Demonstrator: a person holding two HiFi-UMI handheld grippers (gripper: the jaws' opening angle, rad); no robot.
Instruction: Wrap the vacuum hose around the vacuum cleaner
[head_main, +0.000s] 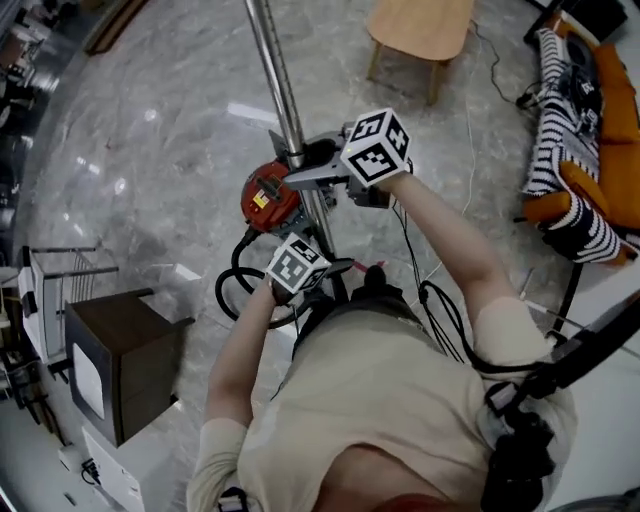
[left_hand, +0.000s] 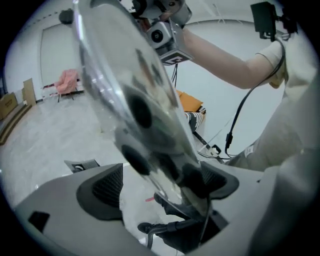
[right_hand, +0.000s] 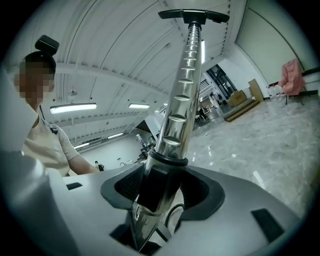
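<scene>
A pale grey marble floor (head_main: 150, 150) filled a wide, bright room. A light wooden stool (head_main: 420, 28) stood at the far side, a black-and-white striped throw (head_main: 560, 150) lay over an orange seat at the right, and a dark brown box-shaped cabinet (head_main: 125, 350) sat near the person at the left.

At the middle stood the round red vacuum cleaner body (head_main: 268, 198), with its shiny chrome tube (head_main: 275, 70) rising steeply from it. The right gripper (head_main: 300, 178) was clamped on that tube at a black collar just above the body, probably to keep the cleaner steady and upright while the wrapping went on.

The left gripper (head_main: 340, 268) was lower and nearer, tilted down. Its jaws stood wide apart and the blurred tube crossed the gap between them, with neither pad pressing on it, so that hand looked free to reach for the hose.

The black vacuum hose (head_main: 228, 290) lay in a loose loop on the floor at the near left of the red body, not yet wound round the cleaner.
</scene>
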